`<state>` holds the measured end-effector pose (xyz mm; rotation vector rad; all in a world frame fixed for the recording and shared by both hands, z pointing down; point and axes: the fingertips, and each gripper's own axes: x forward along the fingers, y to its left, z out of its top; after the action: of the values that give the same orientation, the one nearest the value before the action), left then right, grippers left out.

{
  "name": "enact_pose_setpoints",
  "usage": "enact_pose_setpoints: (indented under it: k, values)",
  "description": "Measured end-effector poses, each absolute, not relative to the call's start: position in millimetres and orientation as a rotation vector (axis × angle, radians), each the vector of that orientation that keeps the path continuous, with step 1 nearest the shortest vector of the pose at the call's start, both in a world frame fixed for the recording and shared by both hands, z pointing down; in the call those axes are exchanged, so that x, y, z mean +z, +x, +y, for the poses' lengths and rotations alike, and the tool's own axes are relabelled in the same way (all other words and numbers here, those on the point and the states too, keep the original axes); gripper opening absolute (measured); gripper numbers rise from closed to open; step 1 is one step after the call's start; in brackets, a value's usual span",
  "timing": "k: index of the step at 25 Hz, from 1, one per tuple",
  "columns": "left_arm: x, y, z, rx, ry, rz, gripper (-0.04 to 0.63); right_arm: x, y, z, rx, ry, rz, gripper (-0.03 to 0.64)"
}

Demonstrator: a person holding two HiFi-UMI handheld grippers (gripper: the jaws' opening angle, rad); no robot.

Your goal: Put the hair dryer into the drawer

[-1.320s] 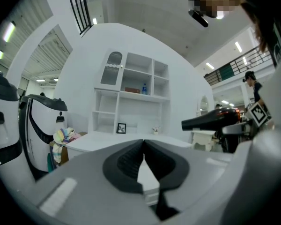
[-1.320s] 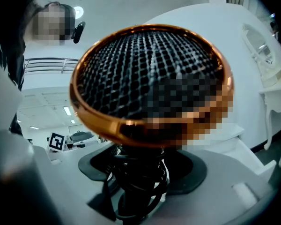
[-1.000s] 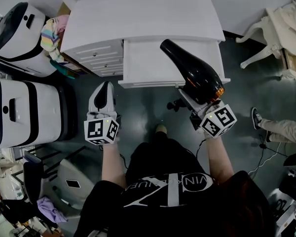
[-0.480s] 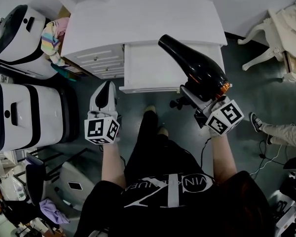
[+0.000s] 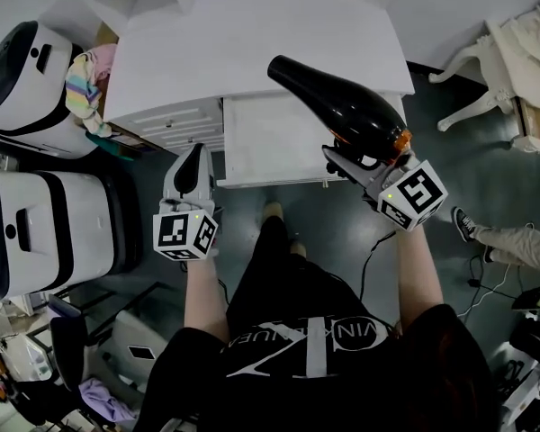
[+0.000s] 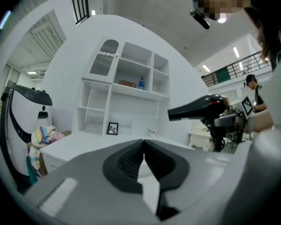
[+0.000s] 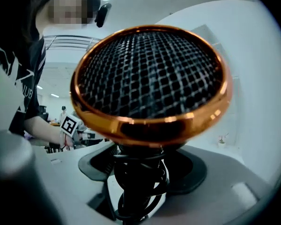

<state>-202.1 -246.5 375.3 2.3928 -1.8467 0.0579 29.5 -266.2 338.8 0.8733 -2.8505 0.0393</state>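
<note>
The hair dryer point(image 5: 342, 111) is gripped by the right tongs point(image 5: 353, 163), whose jaws are closed on its handle. In the right gripper view the handle is seen clamped between the two jaws, with a black cord point(image 7: 139, 184) wound round it. The copper-rimmed mesh back of the dryer fills the picture above.

In the head view the dryer is held in the air over the right part of the pulled-out drawer point(image 5: 256, 142). Its black nozzle is tilted away from the person and reaches over the front edge of the white bench point(image 5: 252, 43). In the left gripper view the dryer is shown well above the bench top, touching neither bench nor drawer.

The left tongs point(image 5: 194, 157) are pressed together at the tips, and nothing is held between them. They are kept low in front of the bench, just beside the left corner of the drawer front and apart from it. The drawer's inside is seen as bare white.
</note>
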Motion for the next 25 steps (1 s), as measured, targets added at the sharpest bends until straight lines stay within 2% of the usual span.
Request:
enact_pose_setpoints:
  k: [6,18,25]
  values:
    - [384.5,-207.5,-277.0,0.079,2.401,-1.803,0.000,374.2,8.0,-287.9,-0.160,0.602,-2.684,0.322]
    - [421.3,-203.3,-311.4,0.147,2.404,-1.683,0.000,480.8,-16.3,-304.4,-0.135,0.309,-2.473,0.321]
    - [442.8,-206.1,-325.0,0.173,2.391,-1.653,0.000,530.0,-15.9,-320.9,-0.270,0.268,-2.304,0.321]
